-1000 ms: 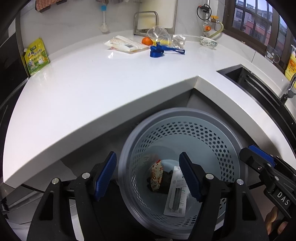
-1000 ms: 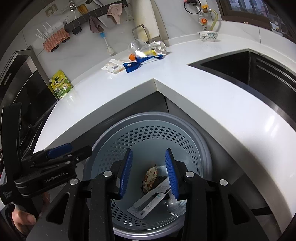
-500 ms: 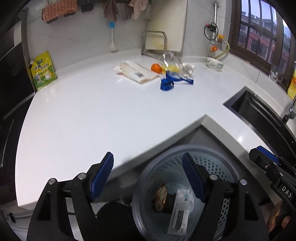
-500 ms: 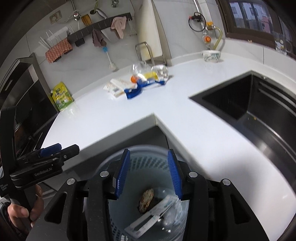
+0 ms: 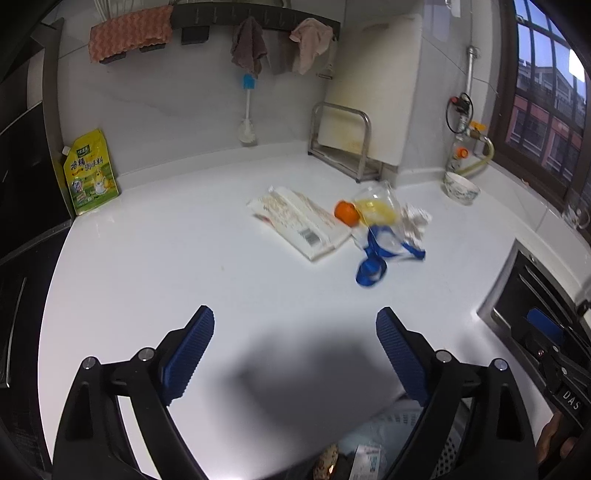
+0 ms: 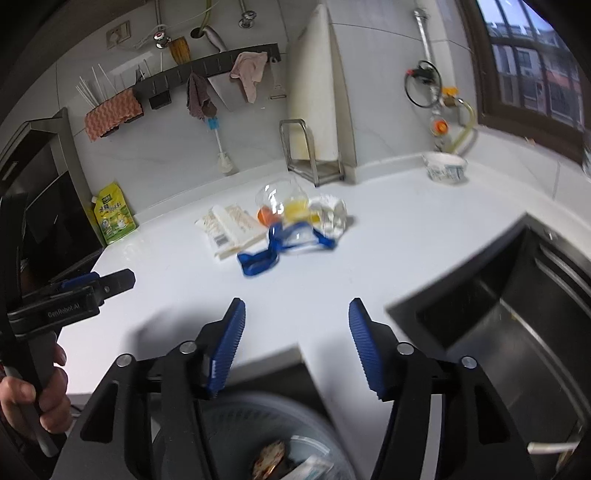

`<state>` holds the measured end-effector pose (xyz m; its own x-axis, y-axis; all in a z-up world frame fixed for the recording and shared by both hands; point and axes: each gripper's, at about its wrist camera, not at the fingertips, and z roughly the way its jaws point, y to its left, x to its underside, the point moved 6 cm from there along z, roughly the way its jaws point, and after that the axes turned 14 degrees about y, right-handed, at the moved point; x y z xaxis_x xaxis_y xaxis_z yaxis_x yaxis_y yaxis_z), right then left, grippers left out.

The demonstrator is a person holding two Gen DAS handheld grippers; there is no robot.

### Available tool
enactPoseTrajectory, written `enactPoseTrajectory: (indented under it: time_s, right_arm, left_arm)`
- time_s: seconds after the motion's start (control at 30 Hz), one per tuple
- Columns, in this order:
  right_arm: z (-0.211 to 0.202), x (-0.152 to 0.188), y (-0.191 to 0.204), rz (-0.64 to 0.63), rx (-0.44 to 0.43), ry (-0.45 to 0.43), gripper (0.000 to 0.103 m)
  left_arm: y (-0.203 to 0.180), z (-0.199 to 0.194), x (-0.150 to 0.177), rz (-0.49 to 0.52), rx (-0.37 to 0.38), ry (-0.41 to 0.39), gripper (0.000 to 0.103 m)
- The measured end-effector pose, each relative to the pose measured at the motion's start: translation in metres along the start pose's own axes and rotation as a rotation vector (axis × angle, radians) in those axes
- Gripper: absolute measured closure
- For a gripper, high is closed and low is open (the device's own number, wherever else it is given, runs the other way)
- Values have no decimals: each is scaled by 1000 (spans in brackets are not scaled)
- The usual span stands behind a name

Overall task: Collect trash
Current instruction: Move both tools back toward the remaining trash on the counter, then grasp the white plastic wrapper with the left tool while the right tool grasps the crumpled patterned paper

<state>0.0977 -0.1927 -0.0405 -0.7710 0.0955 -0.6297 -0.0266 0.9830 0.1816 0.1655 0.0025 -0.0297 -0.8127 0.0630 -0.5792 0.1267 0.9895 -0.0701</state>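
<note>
A pile of trash lies far back on the white counter (image 5: 184, 258): a flat white wrapper (image 5: 299, 219) (image 6: 231, 227), an orange (image 5: 346, 212) (image 6: 265, 215), a clear plastic bag with yellow inside (image 5: 376, 208) (image 6: 286, 201), a blue strap (image 5: 373, 258) (image 6: 273, 247) and crumpled white paper (image 5: 415, 219) (image 6: 330, 214). The grey perforated bin (image 5: 402, 443) (image 6: 229, 428) sits low in front of the counter corner with wrappers inside. My left gripper (image 5: 295, 350) hangs over the counter's near part, jaws opening, nothing between them. My right gripper (image 6: 297, 343) is over the counter corner, jaws opening, also empty.
A dark sink (image 6: 517, 317) is set in the counter at right. A yellow pouch (image 5: 90, 171), a bottle brush (image 5: 246, 110), a cutting board in a metal rack (image 5: 354, 140) and a small bowl (image 5: 461, 188) line the back wall. Cloths hang on a rail (image 5: 255, 22).
Both grippers have risen from over the bin toward the counter, so the bin dropped to the bottom edge of both views. Both pairs of jaws have spread wider.
</note>
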Motion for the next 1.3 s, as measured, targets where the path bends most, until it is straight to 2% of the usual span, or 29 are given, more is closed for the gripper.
enactPoseTrajectory:
  time_s: [0.27, 0.5, 0.6, 0.7, 0.9, 1.3]
  right_arm:
    - [51, -64, -13, -49, 53, 18, 44]
    - [101, -96, -24, -40, 43, 64, 40]
    - [120, -106, -30, -37, 53, 81, 35]
    - [137, -114, -35, -38, 72, 97, 35]
    - [172, -125, -47, 10, 55, 156, 35]
    - [196, -148, -52, 18, 41, 149, 36]
  left_arm:
    - [3, 37, -48, -20, -23, -2, 13]
    - [7, 76, -67, -38, -59, 24, 13]
    - [8, 89, -72, -38, -75, 32, 12]
    - [9, 101, -76, -40, -83, 49, 12]
    - [14, 115, -80, -64, -83, 73, 12]
    - [14, 127, -86, -81, -76, 89, 12]
